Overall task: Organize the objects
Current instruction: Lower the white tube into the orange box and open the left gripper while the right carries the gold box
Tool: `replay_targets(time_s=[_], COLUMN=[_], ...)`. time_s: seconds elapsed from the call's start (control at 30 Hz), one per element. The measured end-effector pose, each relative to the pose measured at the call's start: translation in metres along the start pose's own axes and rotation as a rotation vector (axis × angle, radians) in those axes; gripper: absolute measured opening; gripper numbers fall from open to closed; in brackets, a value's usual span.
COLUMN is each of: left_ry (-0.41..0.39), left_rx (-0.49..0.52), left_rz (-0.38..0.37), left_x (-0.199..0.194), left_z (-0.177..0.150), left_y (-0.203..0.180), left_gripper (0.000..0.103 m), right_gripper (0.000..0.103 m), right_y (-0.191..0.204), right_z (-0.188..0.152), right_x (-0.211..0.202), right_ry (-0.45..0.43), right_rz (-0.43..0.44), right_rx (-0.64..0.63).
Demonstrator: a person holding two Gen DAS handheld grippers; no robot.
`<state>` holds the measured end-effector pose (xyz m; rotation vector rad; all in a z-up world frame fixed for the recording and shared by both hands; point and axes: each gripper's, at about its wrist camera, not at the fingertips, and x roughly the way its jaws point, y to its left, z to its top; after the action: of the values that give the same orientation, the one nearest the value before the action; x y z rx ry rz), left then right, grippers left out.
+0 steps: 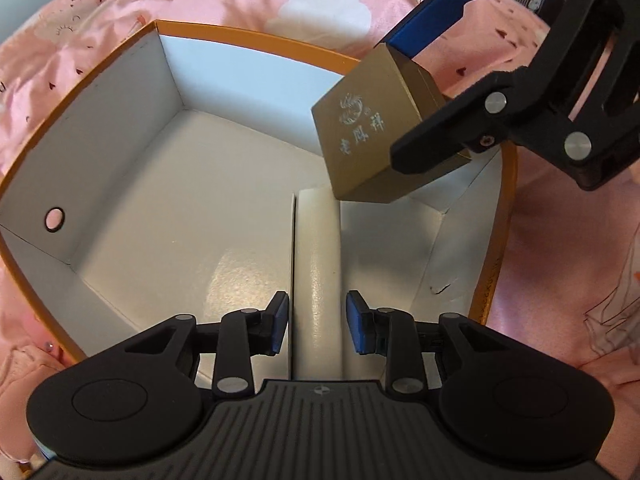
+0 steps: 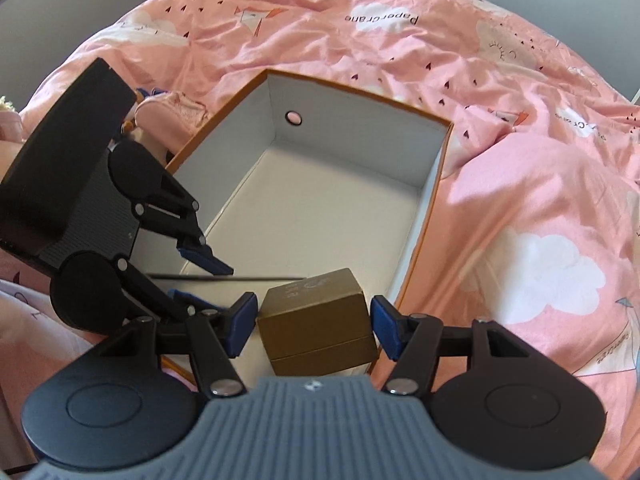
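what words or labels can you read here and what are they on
"老凤祥", under a round emblem: lid of the gold box.
"Papercrane", upside down: a white cloud on the pink bedsheet.
More cloud lettering on the bedsheet: too distorted or partly hidden.
Small print along the orange box rim: too small to read.

Both wrist cameras are looking steeply down, close in, along their own jaws into the open box, the left one facing the right gripper beyond its jaws, the right one facing the left gripper beside its jaws, both sharing the gold case.
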<state>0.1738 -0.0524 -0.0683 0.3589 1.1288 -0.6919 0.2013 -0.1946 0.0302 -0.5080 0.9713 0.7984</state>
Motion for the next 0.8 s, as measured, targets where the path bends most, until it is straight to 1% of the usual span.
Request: replay_targets(time_s=[0.1,0.17,0.23,0.33,0.47,0.53,0.67,0.7,0.73,0.8], left_ry=[-0.006,0.004,0.011,0.028,0.063,0.083,0.137,0.146,0.153,0.16], left_rx=[-0.051,-0.097,-0.13,-0.152,-0.134,-0.13,-0.162,-0.173,-0.177,-0.173], left_rz=[-0.077,-0.126,-0.165,-0.209,-0.195,-0.204,-0.29,-0.301,-0.301,-0.278], left_x=[-0.005,-0.005,-0.005,-0.004,-0.002,0.0,0.007,0.008,0.009,0.01], left_z=[0.001,0.001,0.001,0.0,0.003,0.005,0.006,0.006,0.006,0.005], left_y=[0.009,0.016,0.021,0.021,0.014,0.013,0.016,0.016,0.016,0.014], left_gripper=[0.036,0.036,0.036,0.035,0.035,0.035,0.035,0.035,0.035,0.035], right_gripper=[0.064,0.064,0.064,0.064,0.064,0.064,0.064,0.064,0.064,0.064], right_y=[-0.003,-0.006,-0.007,-0.007,-0.009,-0.009,-0.01,-0.01,-0.01,-0.009], right_z=[0.002,0.004,0.006,0.008,0.009,0.009,0.009,0.009,0.009,0.008], right_x=[-0.001,0.0,0.0,0.0,-0.001,-0.003,-0.006,-0.007,-0.007,-0.007], right_ry=[-0.008,-0.014,-0.02,-0.024,-0.024,-0.027,-0.031,-0.029,-0.027,-0.022], right_rz=[-0.004,-0.004,-0.007,-0.007,-0.004,-0.007,-0.006,-0.004,-0.003,0.0], right_rx=[0.009,0.011,0.011,0.007,0.004,-0.002,-0.004,-0.007,-0.008,-0.014])
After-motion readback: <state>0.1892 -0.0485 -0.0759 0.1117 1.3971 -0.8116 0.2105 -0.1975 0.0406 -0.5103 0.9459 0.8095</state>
